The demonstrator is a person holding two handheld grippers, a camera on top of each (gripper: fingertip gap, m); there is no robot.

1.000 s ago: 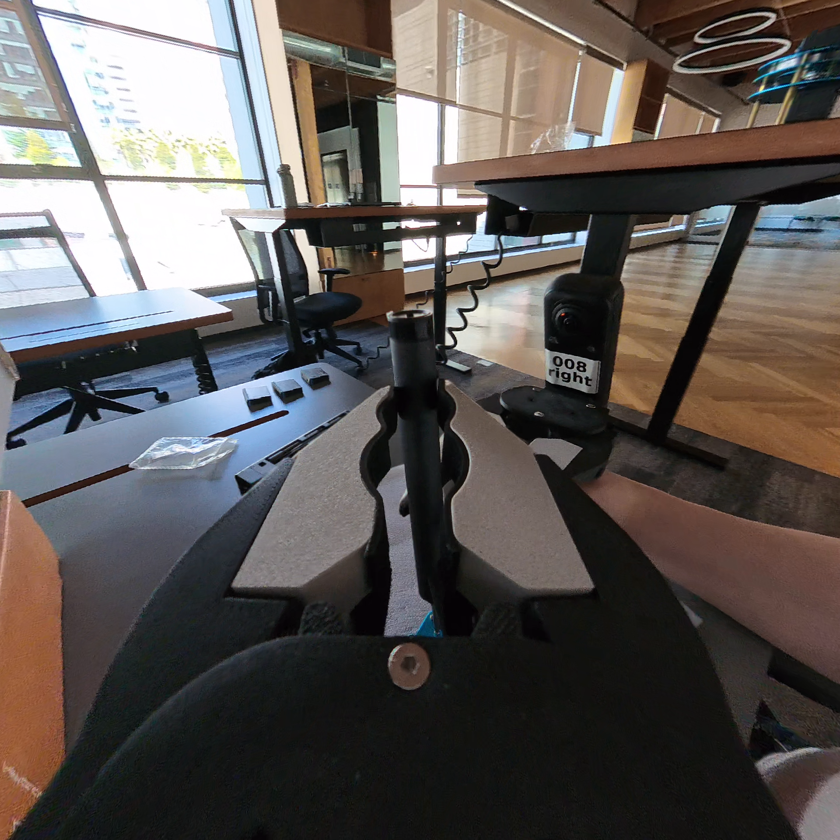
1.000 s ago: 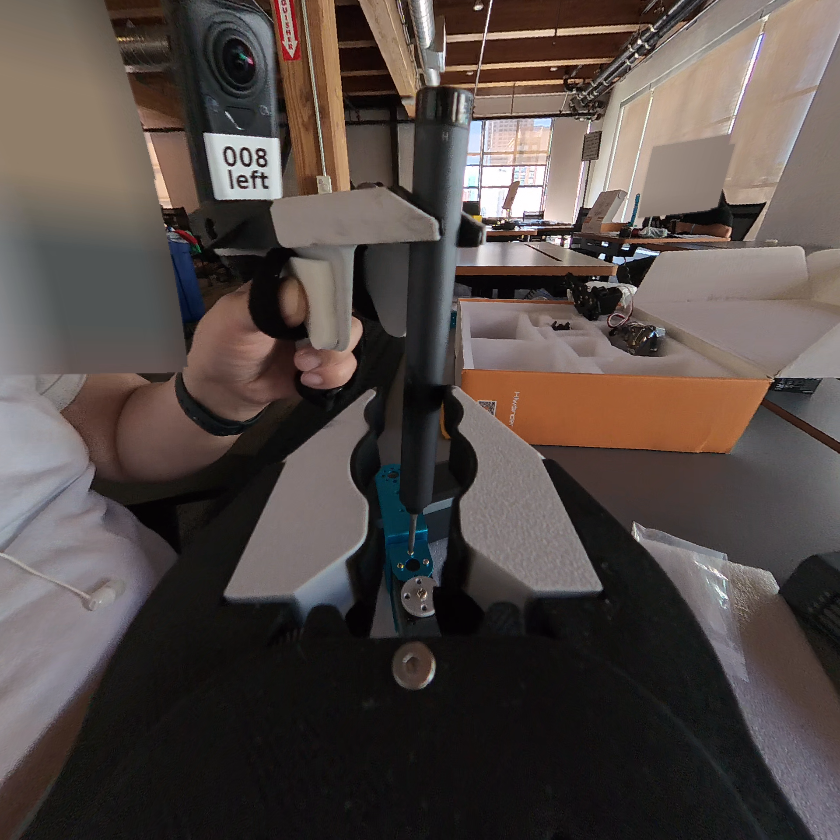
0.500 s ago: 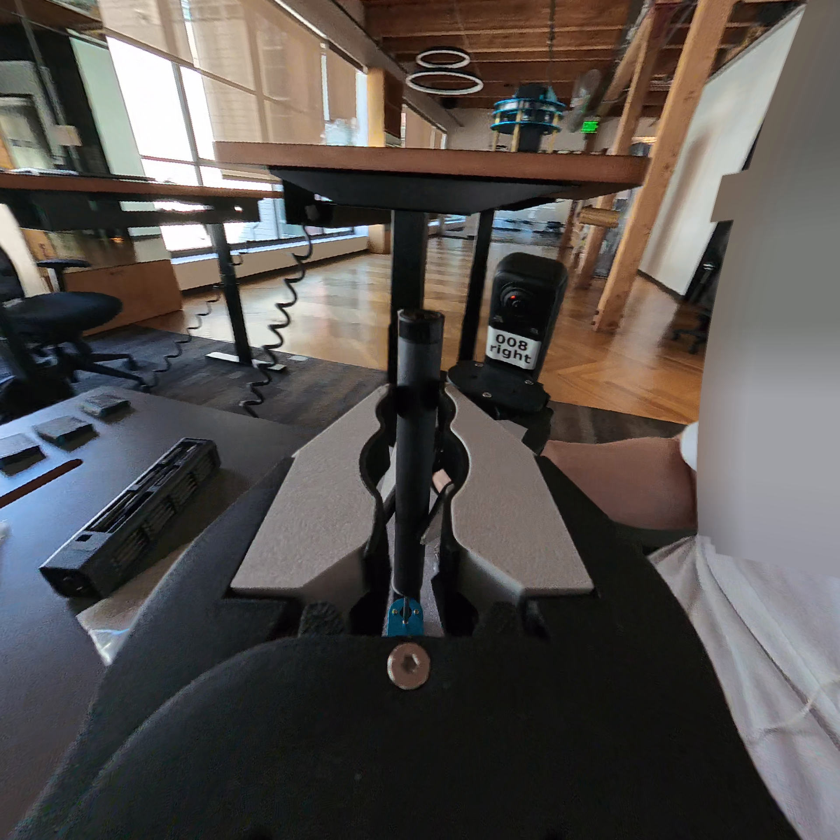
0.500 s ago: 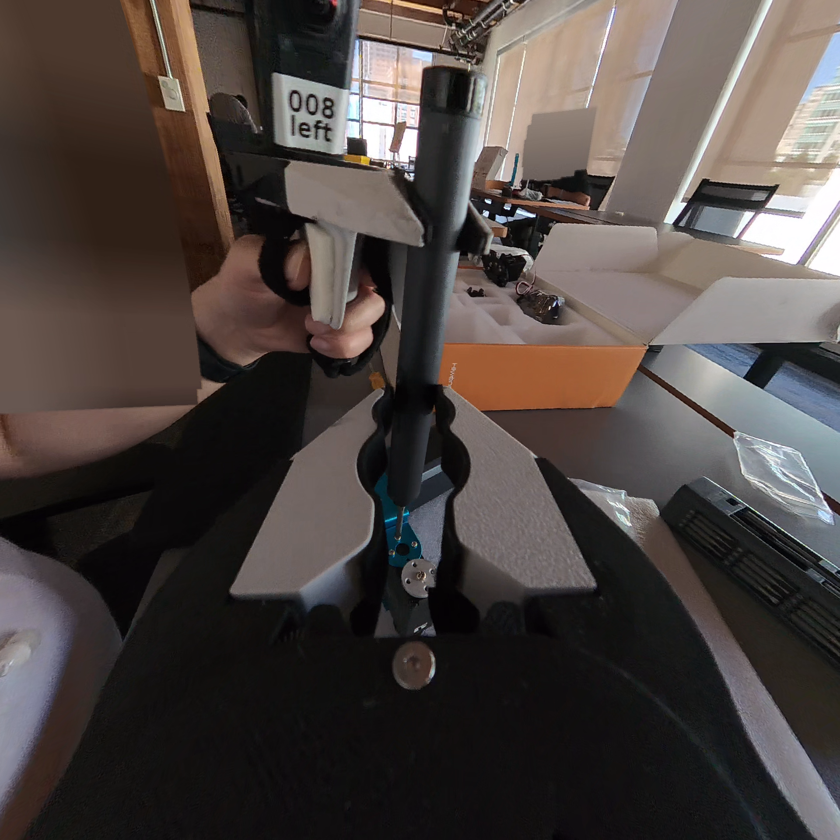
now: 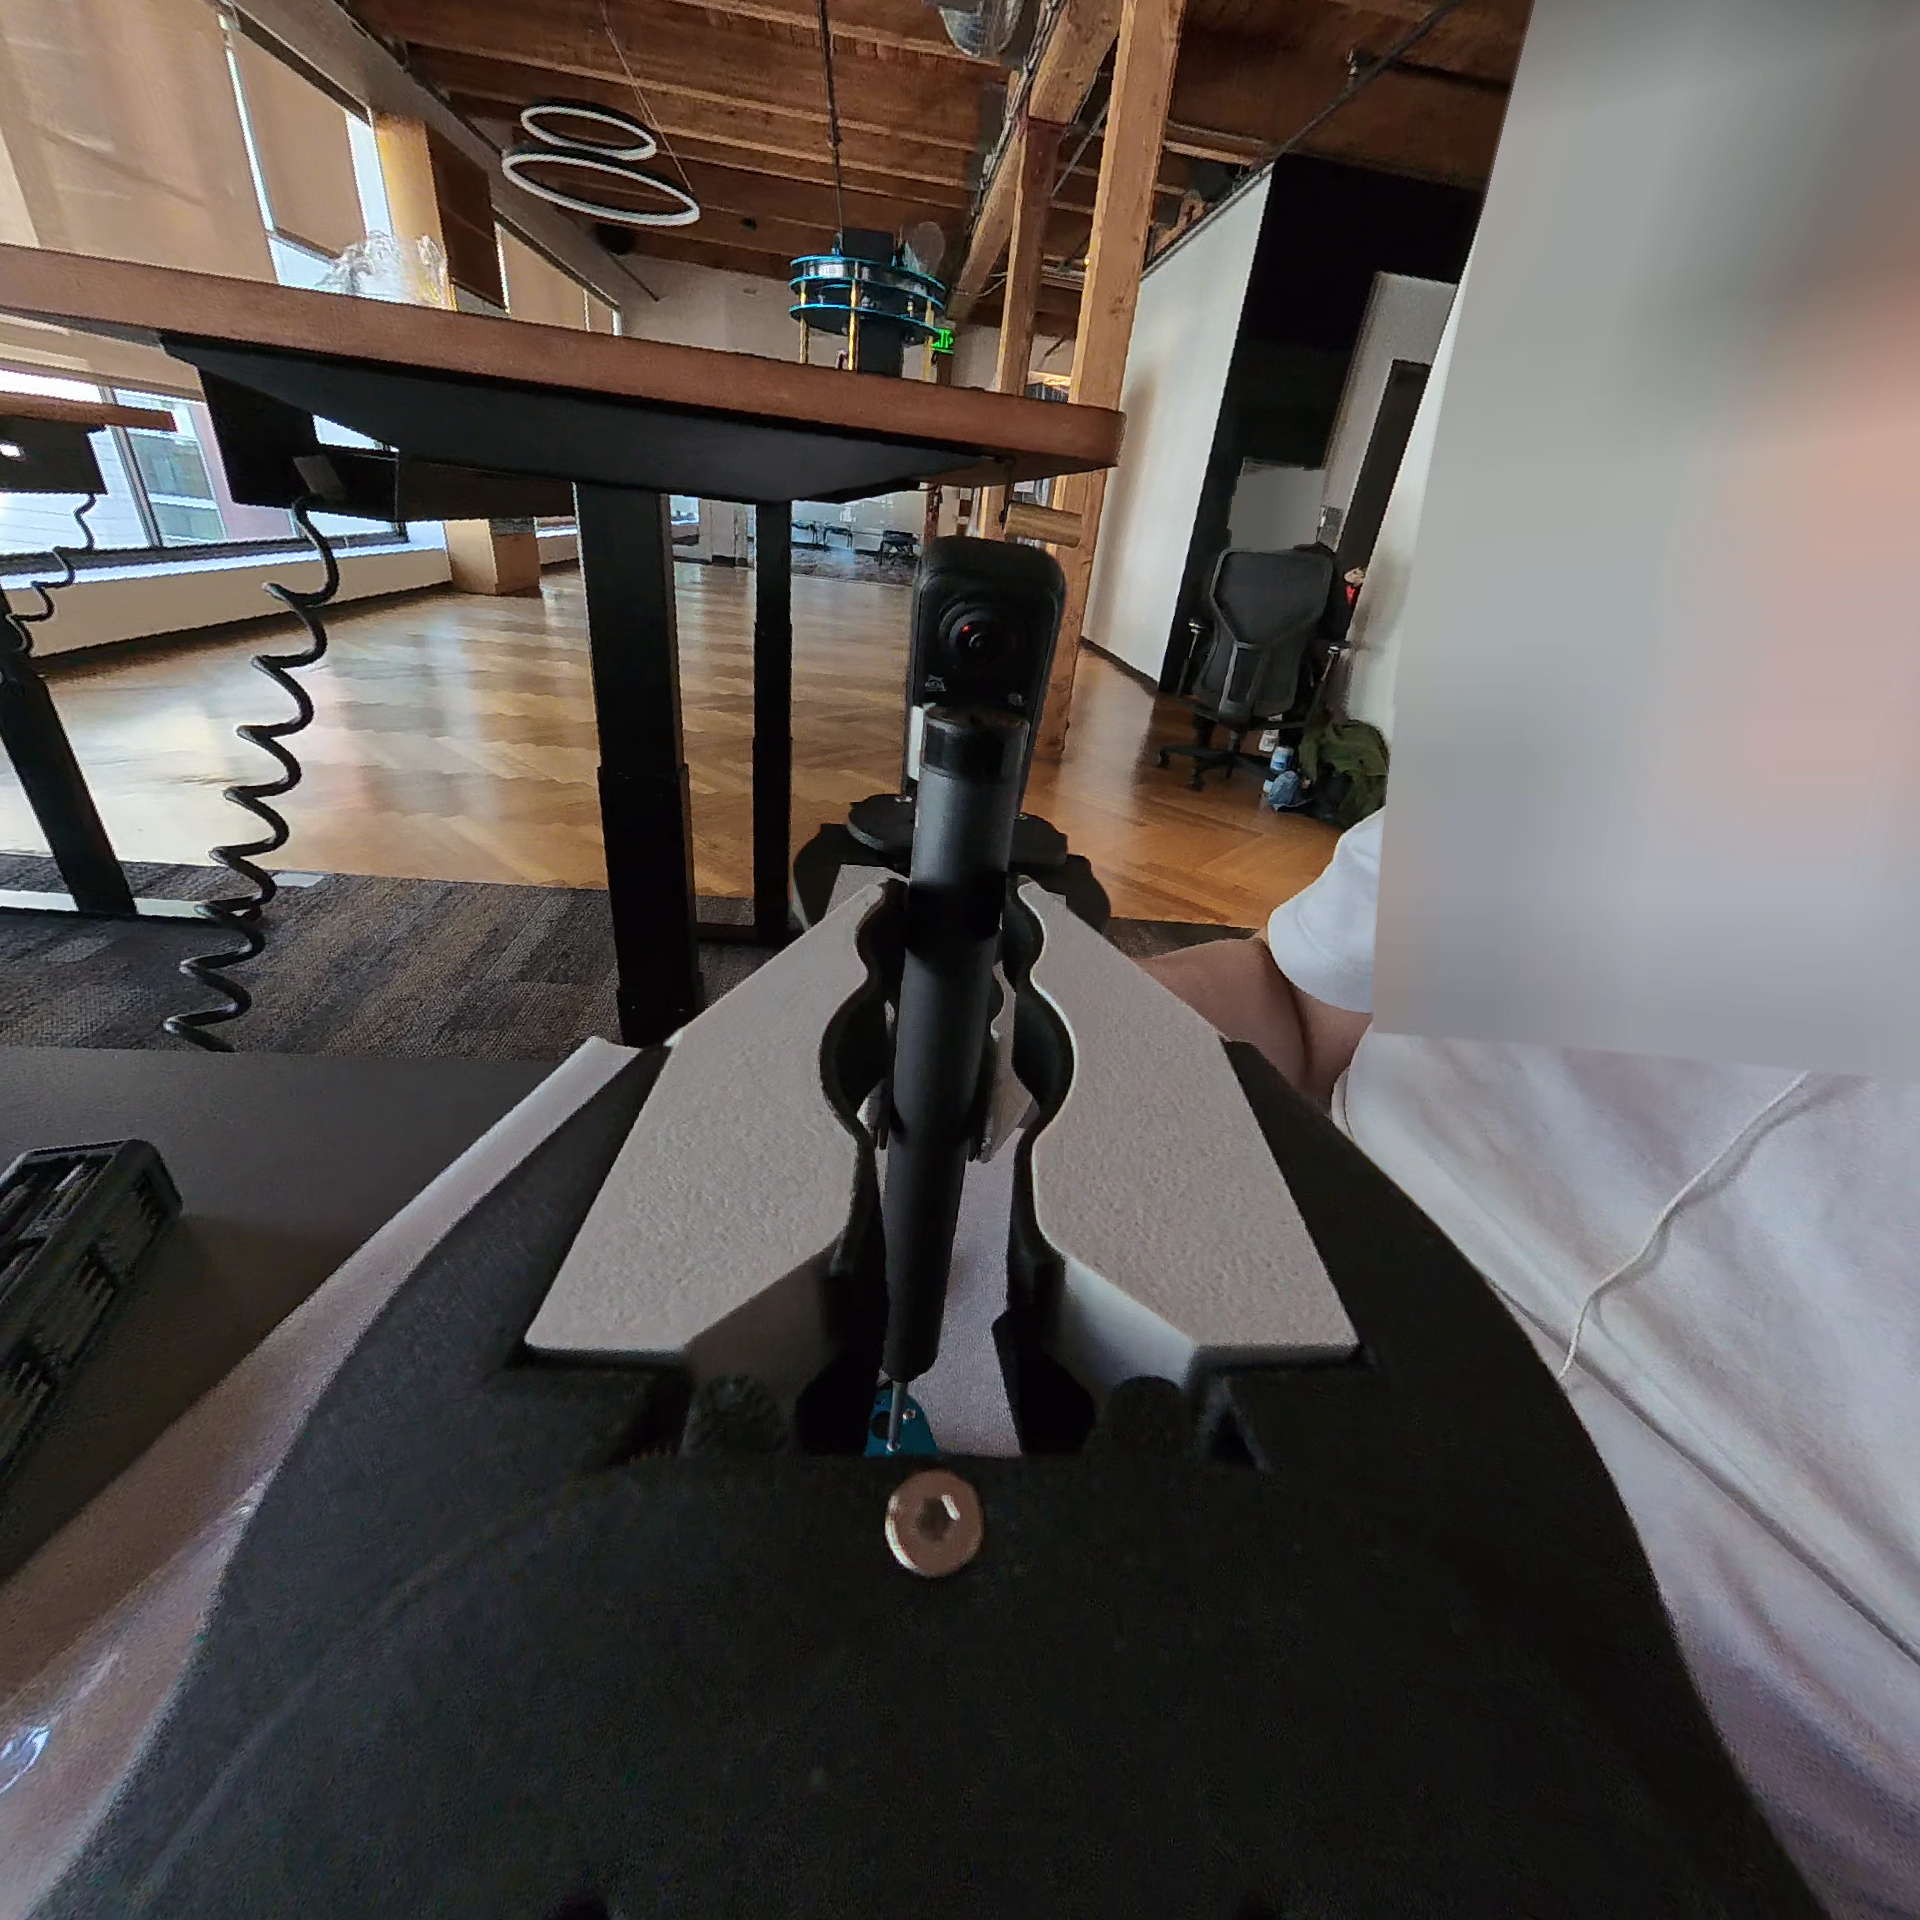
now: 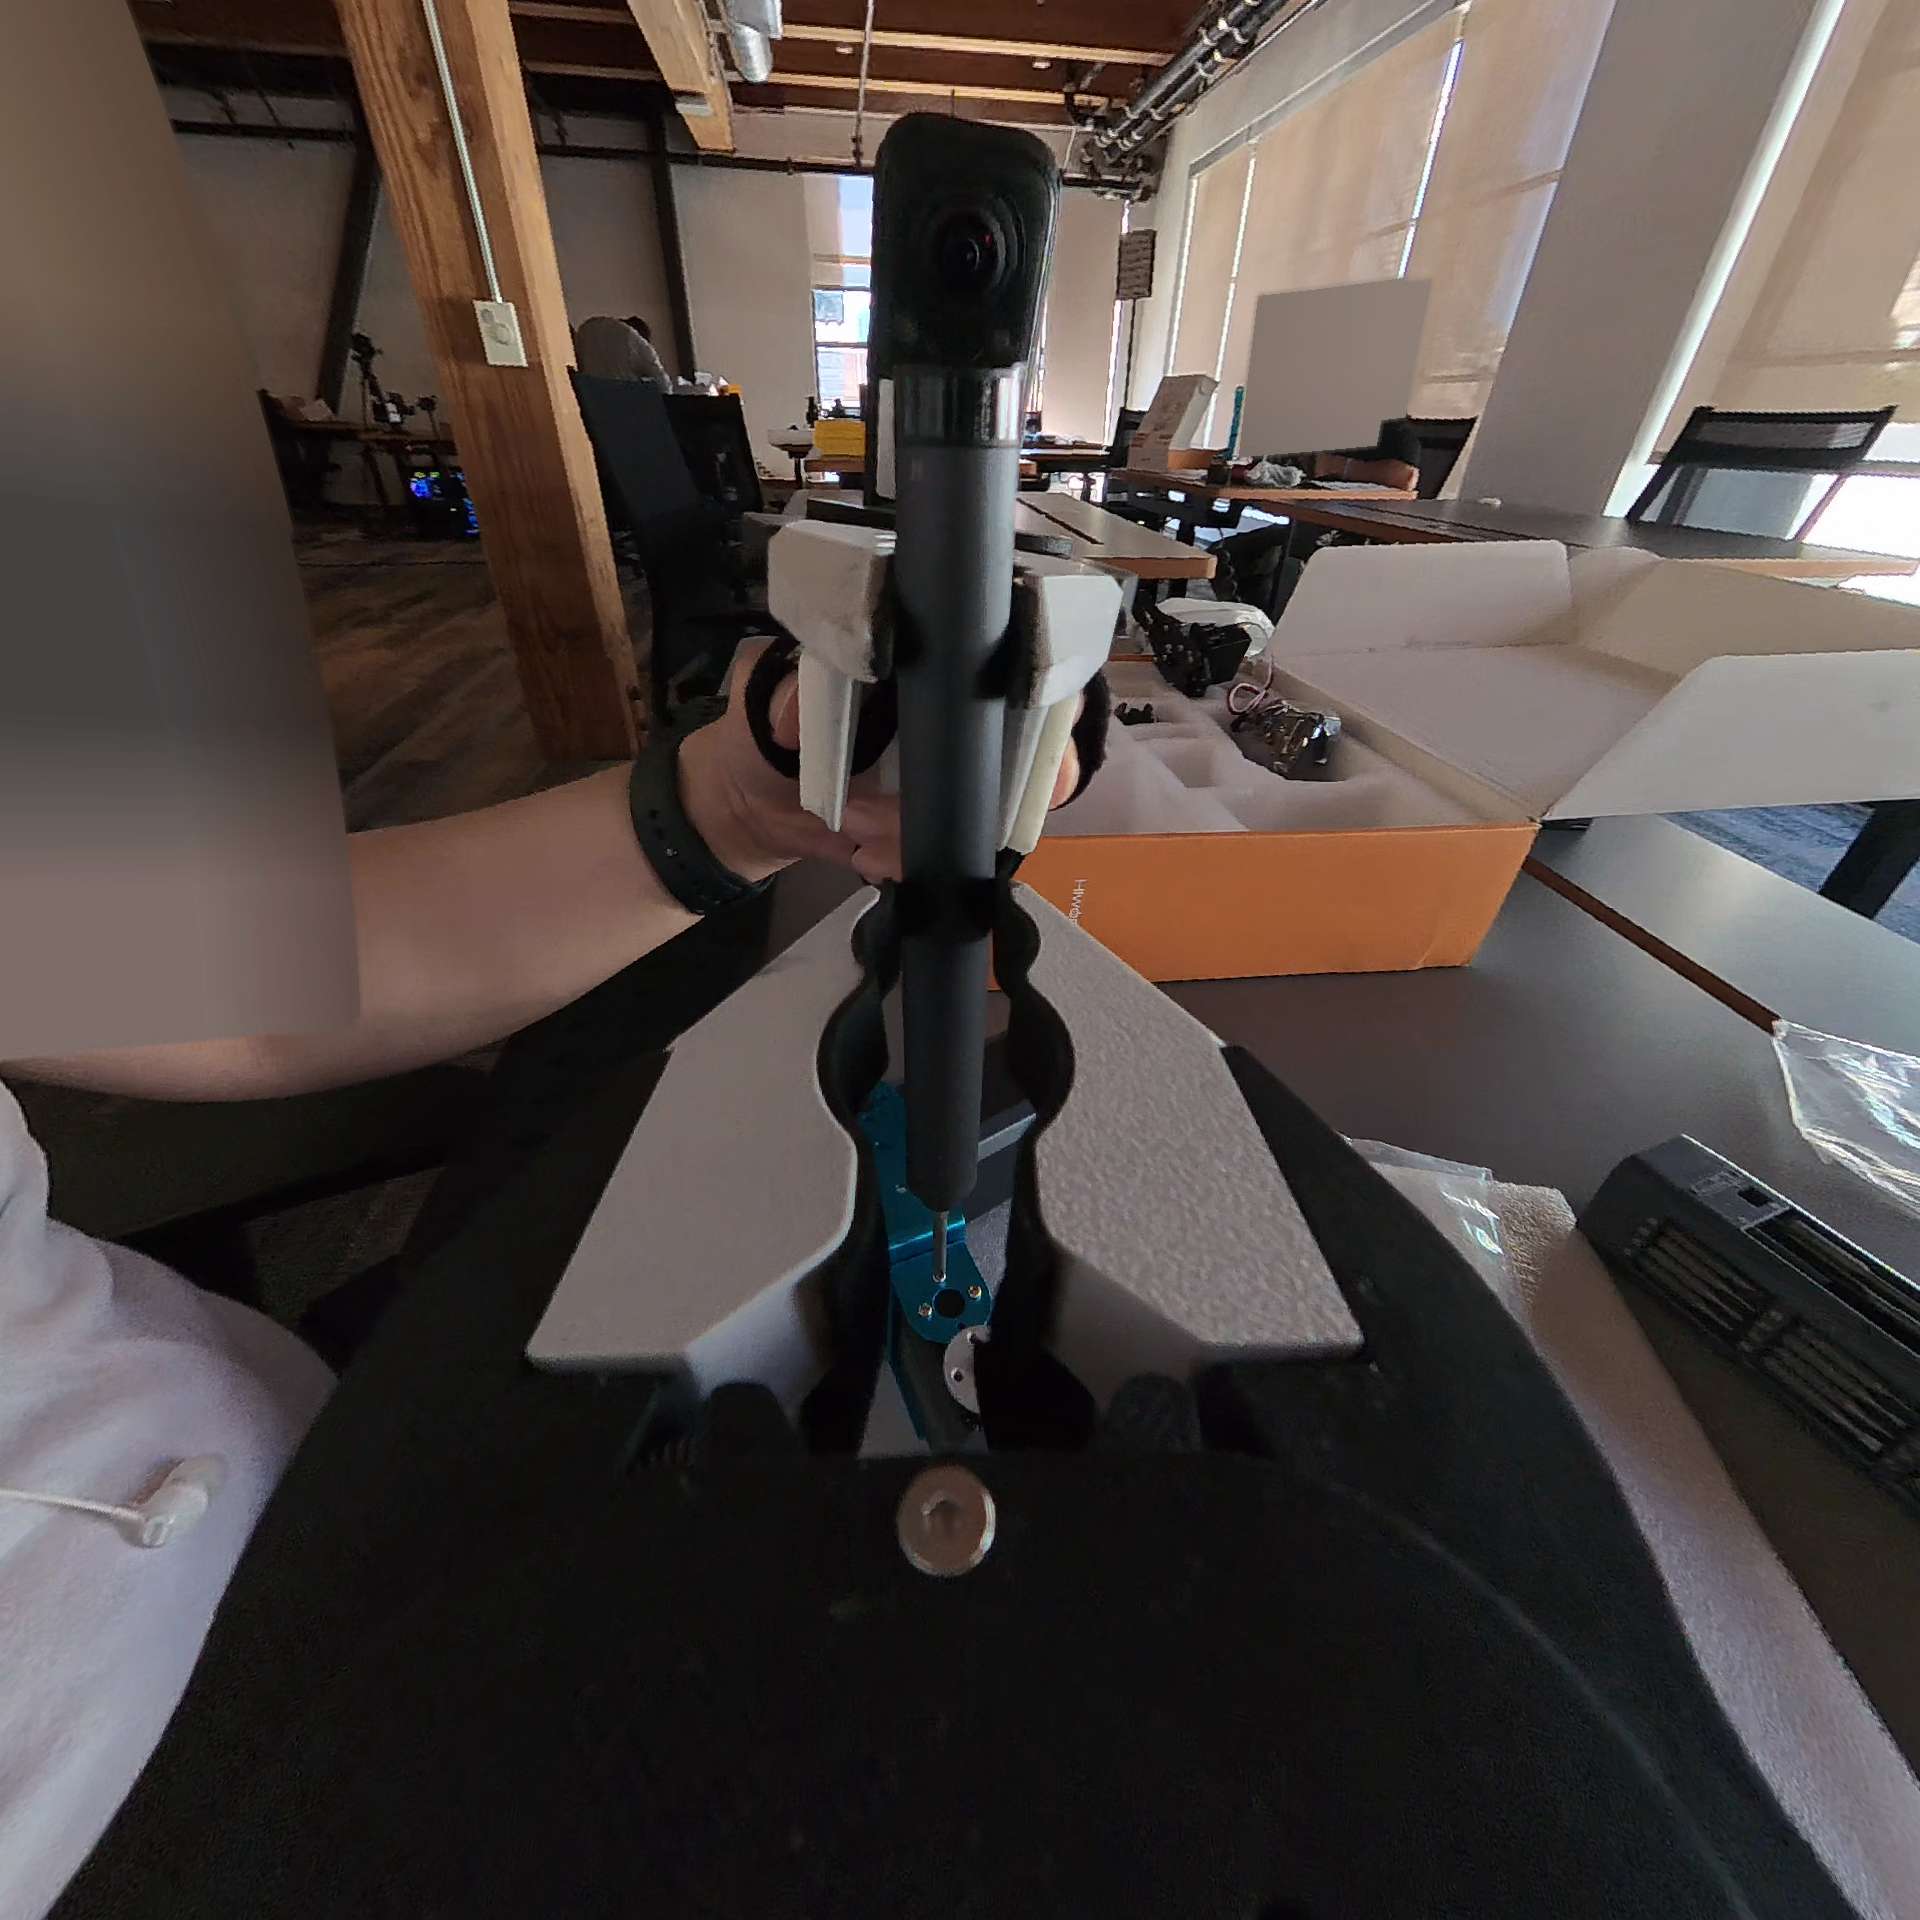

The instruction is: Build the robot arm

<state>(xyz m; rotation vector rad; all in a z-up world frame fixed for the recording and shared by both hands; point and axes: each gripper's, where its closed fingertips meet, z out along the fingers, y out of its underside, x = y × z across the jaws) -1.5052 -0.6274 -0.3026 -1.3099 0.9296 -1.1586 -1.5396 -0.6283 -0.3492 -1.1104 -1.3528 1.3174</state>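
Left hand-held gripper (image 5: 940, 935): clamped upright on dark screwdriver (image 5: 935, 1091), tip touching blue bracket (image 6: 920, 1236). Right hand-held gripper (image 6: 945, 914): closed low around that shaft, bracket between its fingers, above the worktop (image 6: 1455, 1029). Advice: hold the driver plumb, press lightly.

An open office with a herringbone wood floor (image 5: 436, 727) at mid-left of the left wrist view, meeting dark carpet (image 5: 395, 966) below it. A raised desk (image 5: 582, 364) crosses the upper left; ring lights (image 5: 597, 171) hang from exposed ceiling beams (image 5: 831, 94). A timber post (image 6: 488, 395) stands upper left in the right wrist view; shaded windows (image 6: 1340, 208) glow upper right.
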